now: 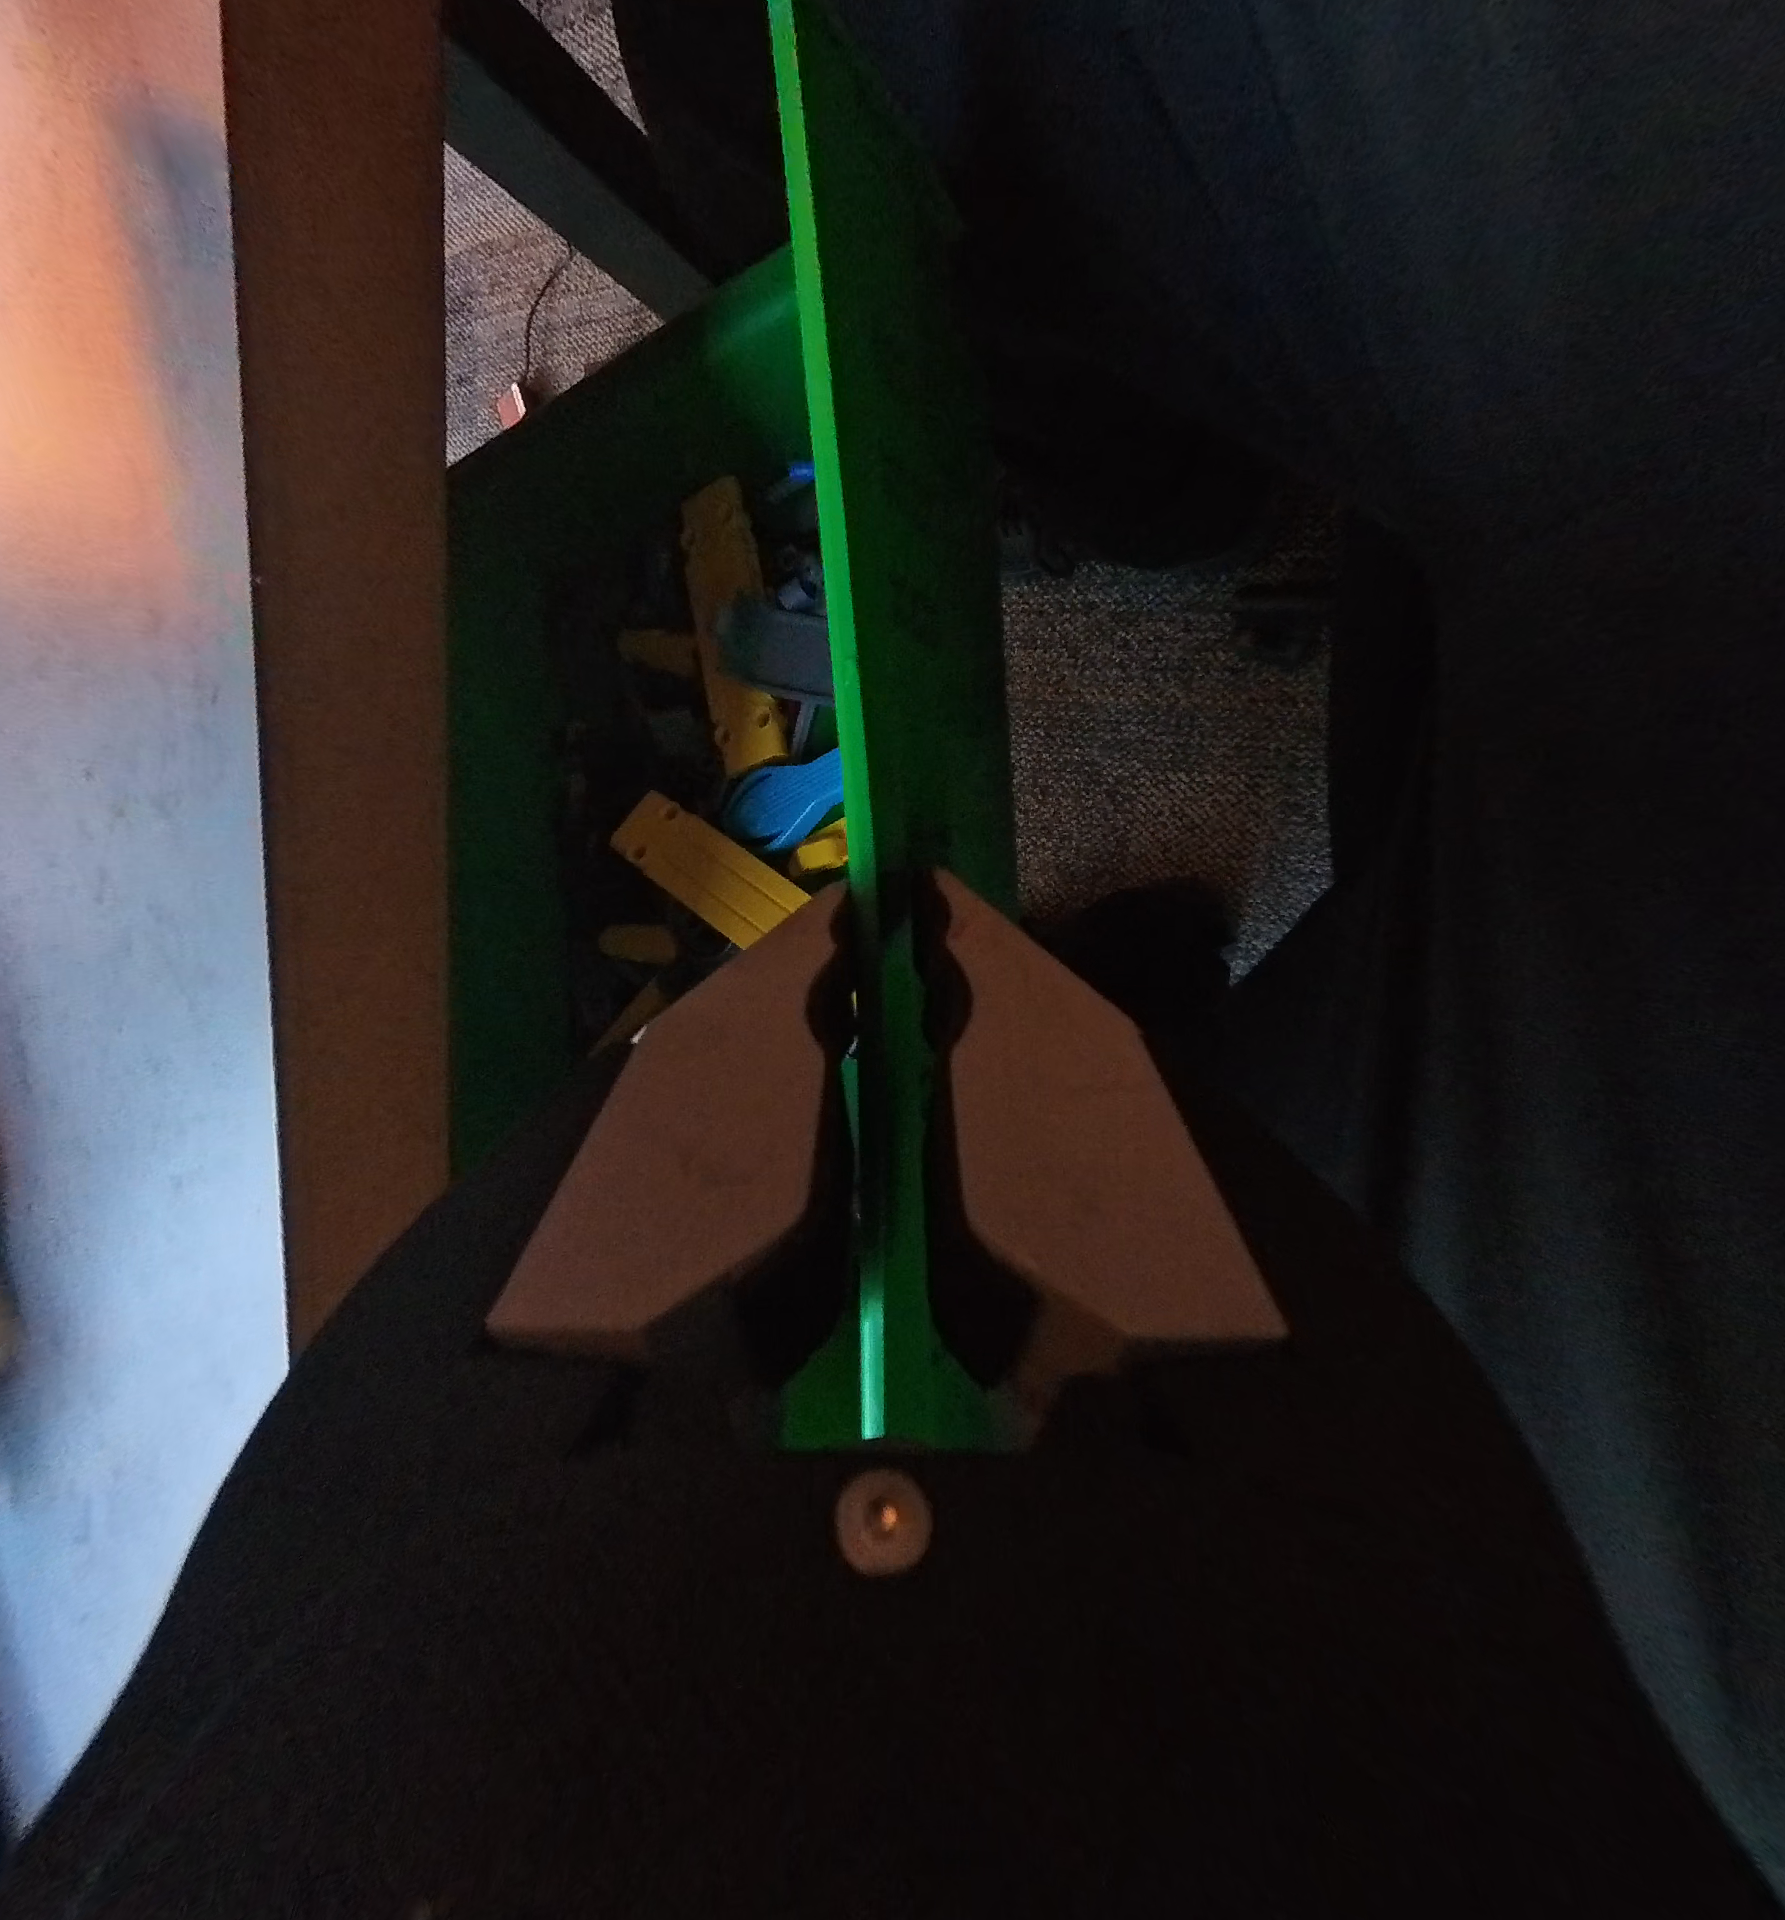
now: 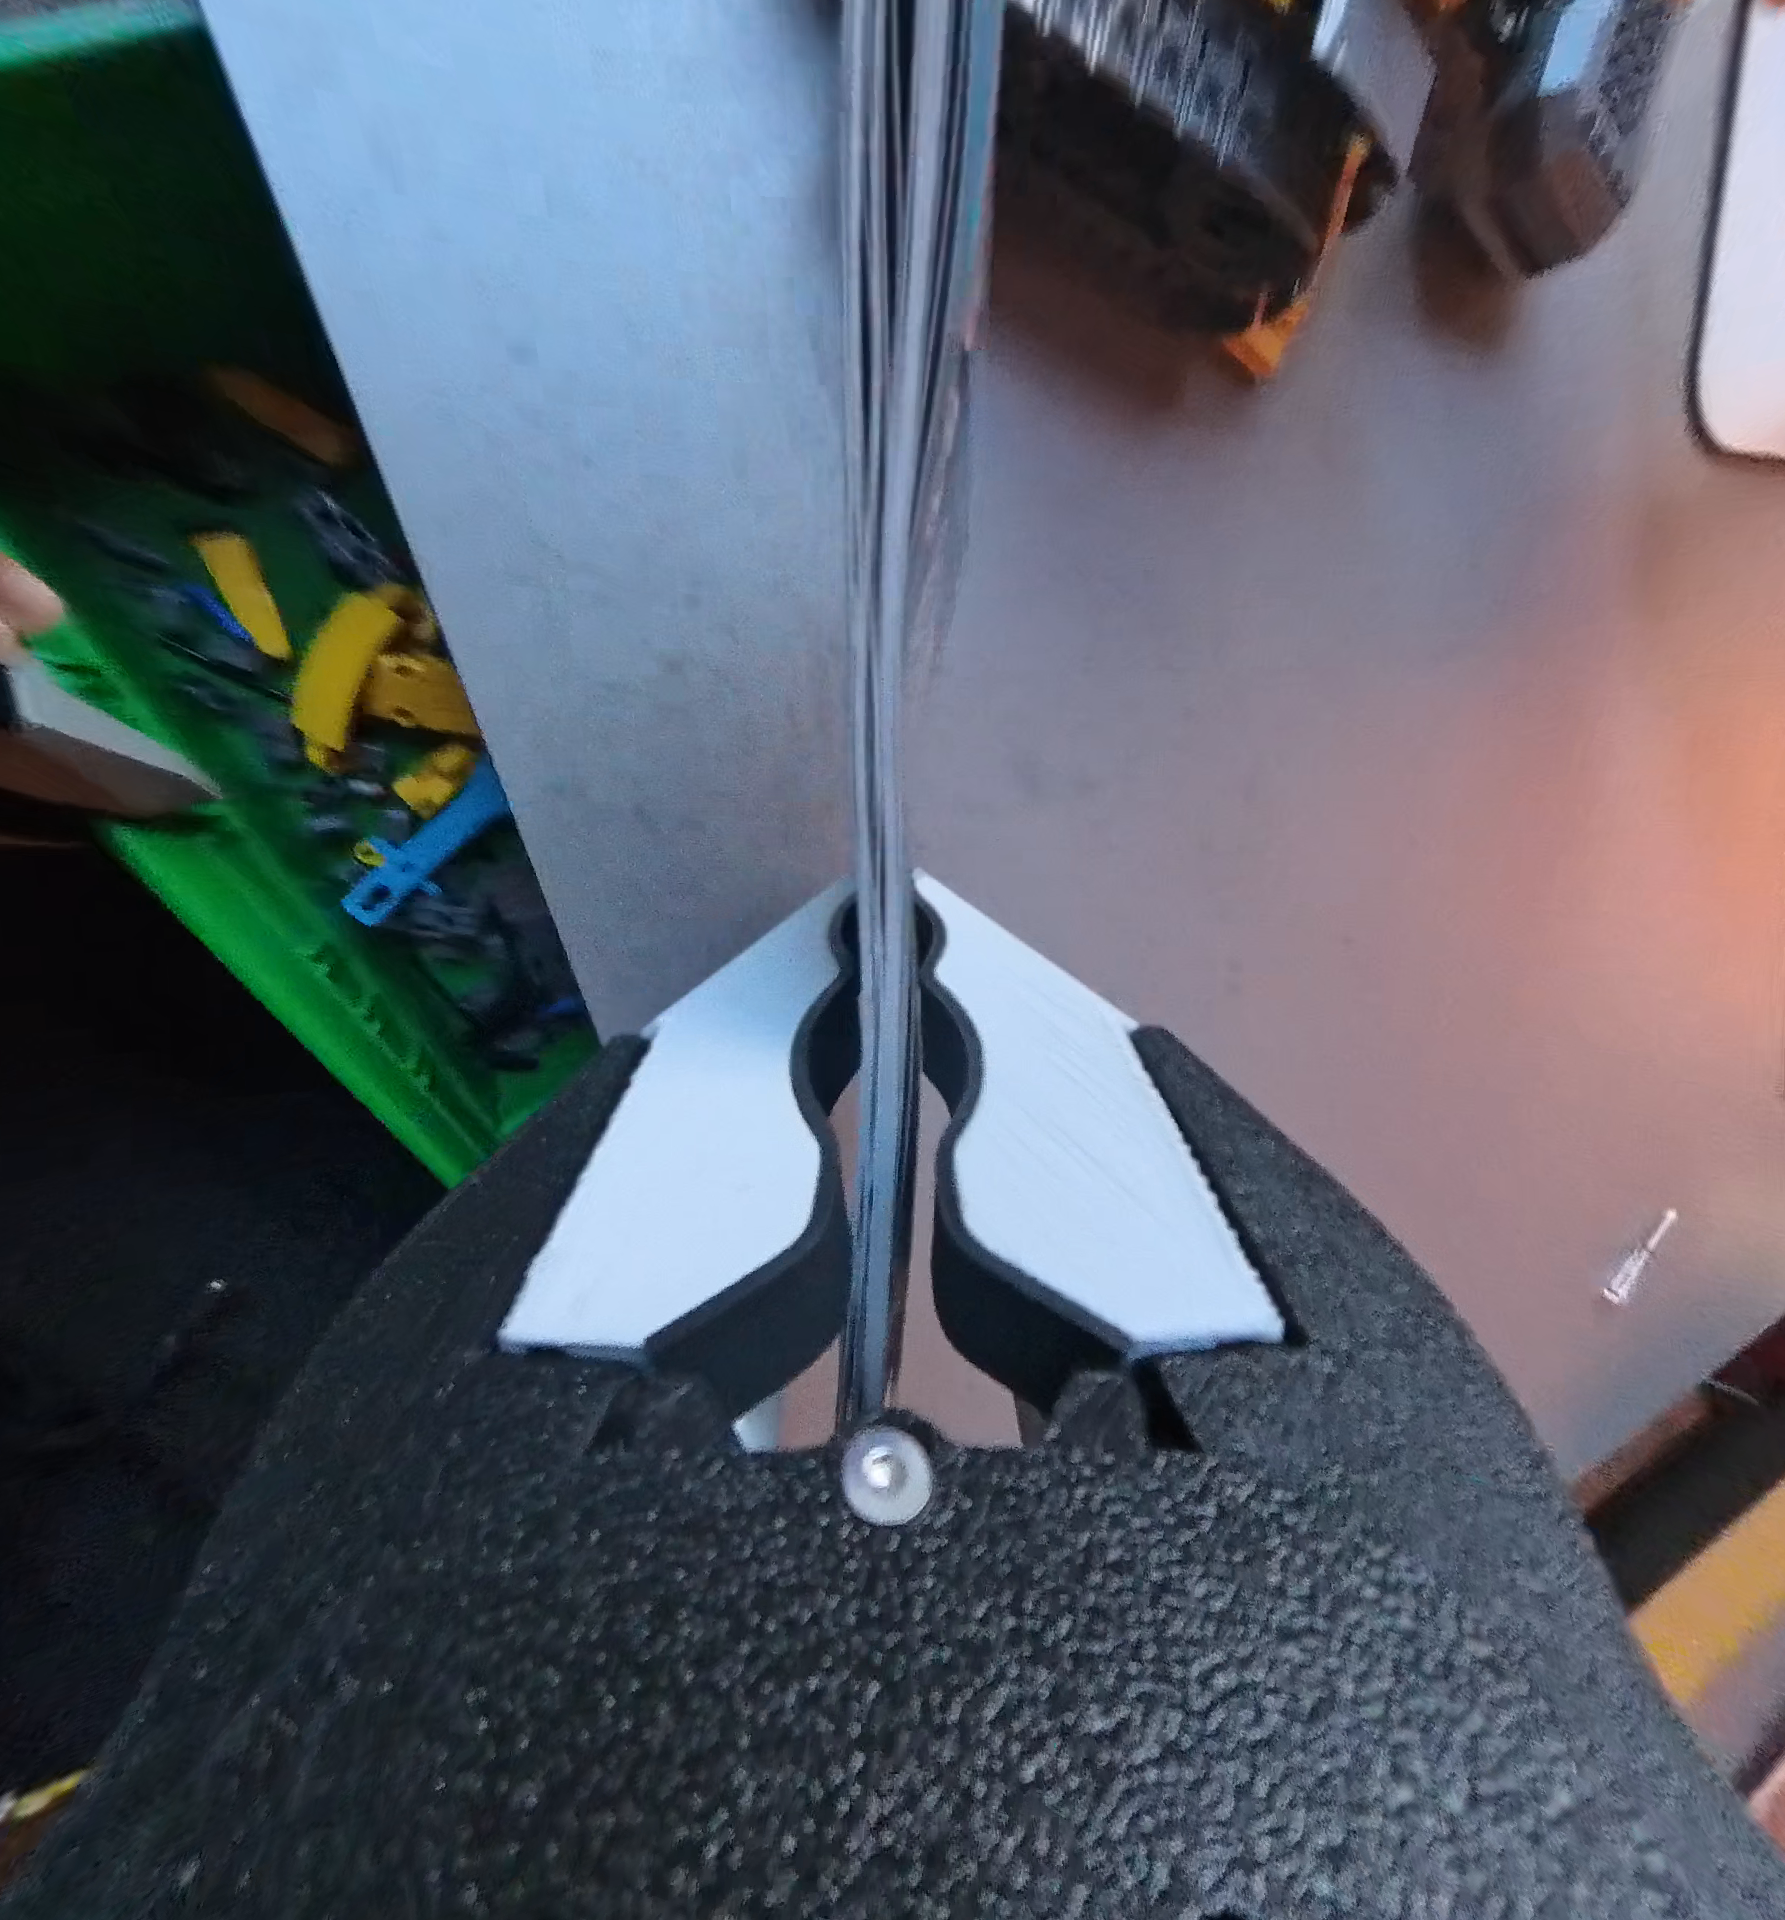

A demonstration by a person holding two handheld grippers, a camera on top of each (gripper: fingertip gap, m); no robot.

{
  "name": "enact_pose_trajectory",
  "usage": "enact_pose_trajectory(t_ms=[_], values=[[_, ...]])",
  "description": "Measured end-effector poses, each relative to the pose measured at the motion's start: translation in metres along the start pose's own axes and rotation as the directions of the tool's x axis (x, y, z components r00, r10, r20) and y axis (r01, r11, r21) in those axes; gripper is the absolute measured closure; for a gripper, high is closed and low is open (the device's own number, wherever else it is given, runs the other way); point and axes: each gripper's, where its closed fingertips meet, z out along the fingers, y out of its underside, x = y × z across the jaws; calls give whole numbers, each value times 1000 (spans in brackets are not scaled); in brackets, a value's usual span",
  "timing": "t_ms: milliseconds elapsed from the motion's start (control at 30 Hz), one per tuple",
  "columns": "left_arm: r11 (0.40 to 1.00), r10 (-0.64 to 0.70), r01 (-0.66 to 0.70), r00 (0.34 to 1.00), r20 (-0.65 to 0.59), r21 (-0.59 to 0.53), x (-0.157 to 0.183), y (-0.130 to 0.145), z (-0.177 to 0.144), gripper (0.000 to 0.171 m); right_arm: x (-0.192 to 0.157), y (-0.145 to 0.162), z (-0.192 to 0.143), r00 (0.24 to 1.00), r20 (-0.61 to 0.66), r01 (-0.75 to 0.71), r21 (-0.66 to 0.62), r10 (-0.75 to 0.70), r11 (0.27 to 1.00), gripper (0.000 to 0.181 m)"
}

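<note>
While the left claw (image 1: pixel 883 904) pinches the thin wall of a green plastic bin (image 1: pixel 898 582) just beyond the pale tabletop (image 1: pixel 88 831) edge, the right claw (image 2: pixel 883 904) grips what seems a shiny metal rod (image 2: pixel 903 520) above it.

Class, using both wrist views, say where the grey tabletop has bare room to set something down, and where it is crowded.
Bare grey tabletop lies between the green bin and the shiny sheet clamped in the right tongs, and again right of that sheet. It is crowded inside the bin, full of yellow and blue parts, with the left tongs gripping its wall, and around the dark objects at the far edge.
</note>
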Motion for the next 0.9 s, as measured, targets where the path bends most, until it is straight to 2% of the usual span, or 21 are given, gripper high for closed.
enact_pose_trajectory(t_ms=[100, 200, 300, 400, 500, 667, 900], values=[[1000, 3, -3, 1000, -1, -2, 0, 0, 1, 164, -16, 17, 14, 999, 43, 14, -53, -12, 998, 181], [1000, 2, -2, 1000, -4, 0, 1, 0, 0, 164, -39, 21, 15, 996, 82, 34, -48, -30, 998, 181], [1000, 1, -1, 1000, -6, -4, 2, 1, 0, 164, -68, 18, 6, 985, 170, 29, -16, -26, 999, 181], [1000, -4, 4, 1000, -5, -7, 4, 2, -1, 165, -89, 16, -6, 982, 174, 64, 20, -67, 998, 181], [1000, -15, 15, 1000, -4, -13, 8, 5, -4, 165, -104, 11, -27, 978, 199, 40, 97, -58, 994, 181], [999, -35, 34, 999, -12, -40, 27, 11, -14, 166, -102, 13, -58, 981, 192, -35, 209, -6, 977, 181], [992, -98, 98, 995, 9, -74, 59, 22, -37, 165, -87, 35, -77, 974, 203, -164, 298, 105, 941, 181]])
